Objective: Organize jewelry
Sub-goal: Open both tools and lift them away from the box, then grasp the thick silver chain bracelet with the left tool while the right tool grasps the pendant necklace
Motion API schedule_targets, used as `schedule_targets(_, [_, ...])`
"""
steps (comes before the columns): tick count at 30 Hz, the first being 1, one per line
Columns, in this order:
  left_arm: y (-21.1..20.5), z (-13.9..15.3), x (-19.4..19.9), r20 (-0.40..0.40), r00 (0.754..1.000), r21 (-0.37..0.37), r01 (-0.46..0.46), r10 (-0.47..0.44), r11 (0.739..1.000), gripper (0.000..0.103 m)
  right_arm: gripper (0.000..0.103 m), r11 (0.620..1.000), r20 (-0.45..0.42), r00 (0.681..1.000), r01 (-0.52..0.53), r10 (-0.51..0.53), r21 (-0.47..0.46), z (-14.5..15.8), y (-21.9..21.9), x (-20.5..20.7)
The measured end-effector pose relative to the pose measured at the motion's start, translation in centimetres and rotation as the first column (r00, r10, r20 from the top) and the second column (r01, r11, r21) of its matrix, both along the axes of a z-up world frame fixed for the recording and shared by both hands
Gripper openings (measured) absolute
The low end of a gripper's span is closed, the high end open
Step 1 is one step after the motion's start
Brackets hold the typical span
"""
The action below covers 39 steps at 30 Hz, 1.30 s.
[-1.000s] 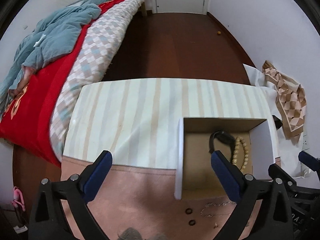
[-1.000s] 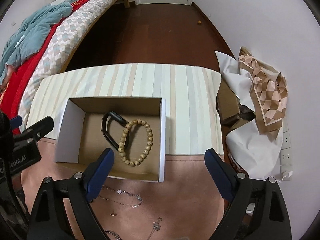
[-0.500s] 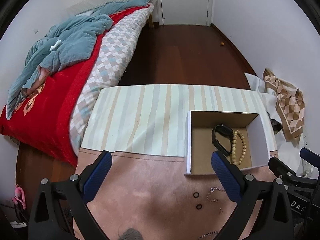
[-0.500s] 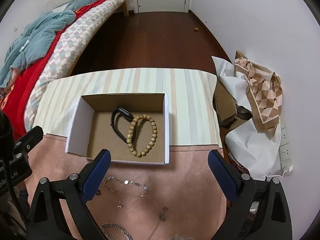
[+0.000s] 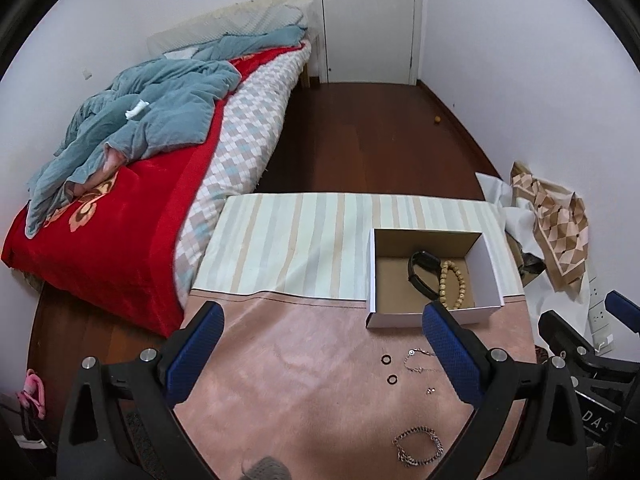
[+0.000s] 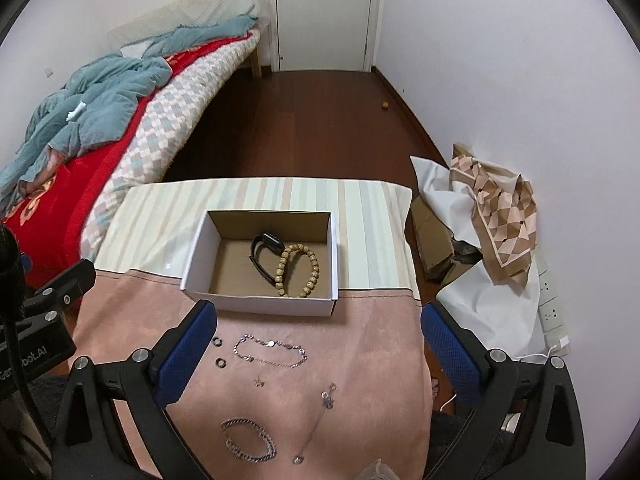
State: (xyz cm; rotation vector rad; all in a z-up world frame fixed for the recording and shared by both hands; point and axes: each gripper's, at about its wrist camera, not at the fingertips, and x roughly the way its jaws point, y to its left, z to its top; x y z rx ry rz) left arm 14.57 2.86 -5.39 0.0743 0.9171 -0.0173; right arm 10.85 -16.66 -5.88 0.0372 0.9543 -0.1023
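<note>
Right gripper [image 6: 316, 340], jaws just opened wide, empty; thin silver chain [image 6: 270, 350] directly beneath, liable to slip blunt pads.

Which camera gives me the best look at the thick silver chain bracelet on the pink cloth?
Right wrist view: the chain bracelet lies whole and unobstructed. The left wrist view shows it too, smaller and near the bottom edge.

In the left wrist view the right finger [image 5: 452, 350] covers part of the thin chain [image 5: 418, 362] and the box's [image 5: 400, 322] near corner. The tiny charm [image 5: 431, 390] is too small to identify. In the right wrist view the left gripper [image 6: 52, 300] is cut off by the frame's edge, its fingertips unseen; the bench's [image 6: 360, 360] near edge is hidden.
</note>
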Motion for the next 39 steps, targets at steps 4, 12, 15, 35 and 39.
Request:
schedule_targets(4, [0.4,1.3,-1.5,0.026,1.0,-0.013,0.006,-0.005,1.0,0.101,0.103,1.0,0.036,0.999,0.002,-0.002,-0.001,1.5,0.3,-1.9])
schedule_targets(12, [0.6,1.8,-3.6,0.035,0.999,-0.028,0.01,-0.009,1.0,0.101,0.103,0.997,0.046,0.999,0.002,-0.006,0.083,2.3,-0.4,-4.5])
schedule_targets(15, [0.6,-0.1,-4.0,0.002,1.0,0.005,0.003,-0.003,1.0,0.101,0.103,0.991,-0.002,1.0,0.021,-0.021,0.135,0.7,-1.7,-5.2])
schedule_targets(35, [-5.7,-19.9,-6.5,-0.526,0.828,-0.126,0.15,-0.194,0.981,0.084,0.069,0.949,-0.41,0.906,0.214,-0.105,0.23,-15.9,-7.6,-9.9])
schedule_targets(39, [-7.4,-19.9,-7.0,-0.496,0.842,-0.06,0.211,-0.212,0.976,0.068,0.069,0.946,-0.425,0.899,0.224,-0.108,0.233,-16.7,-7.9,-10.1])
